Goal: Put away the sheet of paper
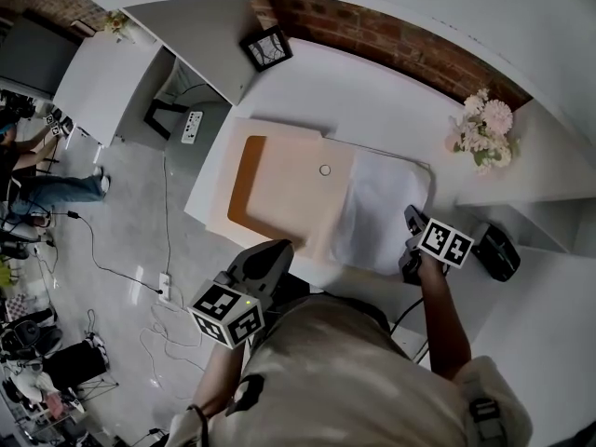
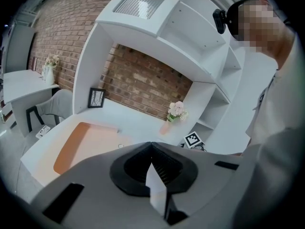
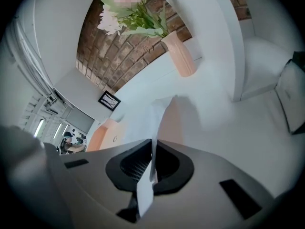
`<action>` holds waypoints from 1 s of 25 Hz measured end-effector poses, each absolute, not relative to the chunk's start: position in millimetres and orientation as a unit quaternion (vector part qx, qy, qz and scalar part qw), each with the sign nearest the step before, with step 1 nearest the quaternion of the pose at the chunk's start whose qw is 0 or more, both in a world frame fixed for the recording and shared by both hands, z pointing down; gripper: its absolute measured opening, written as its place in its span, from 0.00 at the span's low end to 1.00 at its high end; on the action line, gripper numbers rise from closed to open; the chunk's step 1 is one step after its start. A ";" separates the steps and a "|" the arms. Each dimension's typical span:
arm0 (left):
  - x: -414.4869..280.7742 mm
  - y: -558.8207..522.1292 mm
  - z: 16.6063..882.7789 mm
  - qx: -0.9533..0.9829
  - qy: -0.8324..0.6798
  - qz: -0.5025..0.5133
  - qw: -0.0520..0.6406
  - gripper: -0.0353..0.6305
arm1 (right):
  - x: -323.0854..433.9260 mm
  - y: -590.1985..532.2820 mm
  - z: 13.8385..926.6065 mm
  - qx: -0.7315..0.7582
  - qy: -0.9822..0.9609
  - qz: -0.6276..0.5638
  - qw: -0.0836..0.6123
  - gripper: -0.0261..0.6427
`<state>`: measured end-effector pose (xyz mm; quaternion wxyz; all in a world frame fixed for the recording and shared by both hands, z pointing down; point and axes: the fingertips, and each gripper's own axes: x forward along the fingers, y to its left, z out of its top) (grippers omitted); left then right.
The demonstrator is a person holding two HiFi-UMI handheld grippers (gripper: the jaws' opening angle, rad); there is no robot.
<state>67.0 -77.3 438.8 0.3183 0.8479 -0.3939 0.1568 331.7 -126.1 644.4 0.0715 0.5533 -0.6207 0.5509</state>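
A white sheet of paper (image 1: 384,208) lies on the white desk (image 1: 307,87), right of an open orange folder (image 1: 244,182) with a pale peach cover (image 1: 298,194). My right gripper (image 1: 410,223) is shut on the sheet's near right corner. The paper (image 3: 155,123) runs up from between its jaws in the right gripper view. My left gripper (image 1: 277,254) is at the cover's near edge, shut on a thin pale strip (image 2: 157,190). That strip looks like the folder's cover, though where it joins is hidden. The folder (image 2: 81,144) lies ahead of the left gripper.
A pink vase of flowers (image 1: 482,128) stands at the desk's back right and shows close in the right gripper view (image 3: 178,54). A small framed picture (image 1: 266,48) is at the back. A black object (image 1: 497,250) sits right of my right gripper. Shelves rise behind the desk.
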 end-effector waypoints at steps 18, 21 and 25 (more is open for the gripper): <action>4.7 -95.4 440.4 0.871 -0.357 0.093 0.325 0.08 | 301.6 -120.0 620.2 0.595 -0.606 0.521 0.084 0.08; -7.4 -99.3 435.4 0.870 -0.364 0.080 0.324 0.08 | 299.2 -123.5 615.2 0.598 -0.605 0.518 0.088 0.08; -21.3 -106.3 431.8 0.867 -0.377 0.075 0.319 0.08 | 295.2 -131.0 609.4 0.600 -0.607 0.514 0.088 0.08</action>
